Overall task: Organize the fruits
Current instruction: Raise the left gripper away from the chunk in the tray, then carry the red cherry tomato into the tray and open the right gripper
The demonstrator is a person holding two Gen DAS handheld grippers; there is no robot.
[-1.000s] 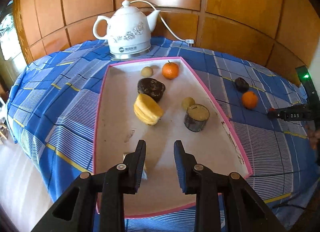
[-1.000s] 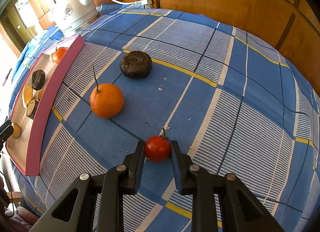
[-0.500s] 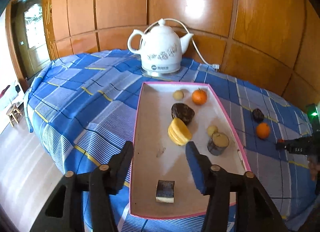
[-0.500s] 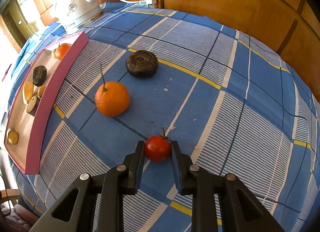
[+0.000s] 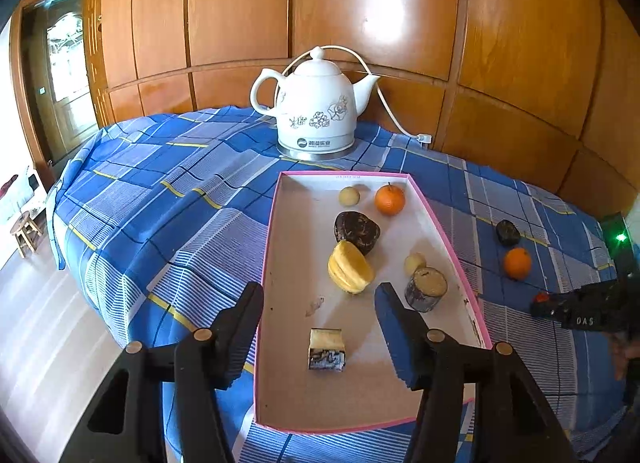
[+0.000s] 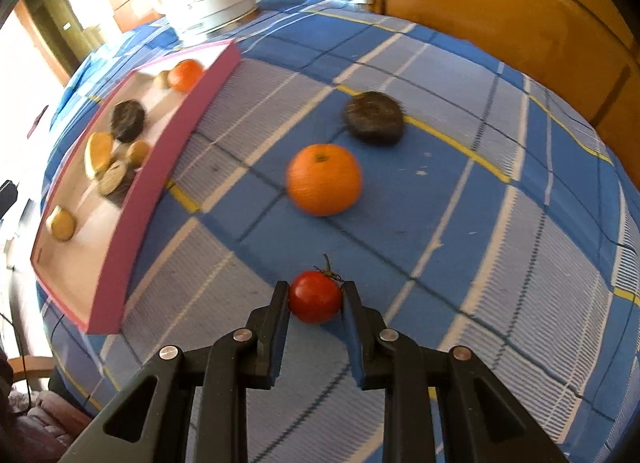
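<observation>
My right gripper (image 6: 315,287) is shut on a small red tomato (image 6: 315,301), just above the blue checked cloth. An orange (image 6: 324,179) and a dark round fruit (image 6: 374,117) lie on the cloth beyond it. To their left is the pink-rimmed tray (image 6: 160,167). My left gripper (image 5: 320,295) hangs open over the near end of the tray (image 5: 440,231). Under it a small cut block of fruit (image 5: 326,349) lies on the tray floor, free of the fingers. Further in lie a yellow star fruit (image 5: 350,267), a dark fruit (image 5: 357,226), a small orange (image 5: 389,199) and a cut cylinder (image 5: 426,289).
A white electric kettle (image 5: 316,107) stands behind the tray, its cord running to the wooden panel wall. The round table's edge drops off to the left, with a stool (image 5: 26,231) on the floor. In the left wrist view the right gripper (image 5: 540,303) shows at the far right.
My left gripper opened, left the cut block lying in the tray and drew back upward. My right gripper, still shut on the tomato, moved toward the tray.
</observation>
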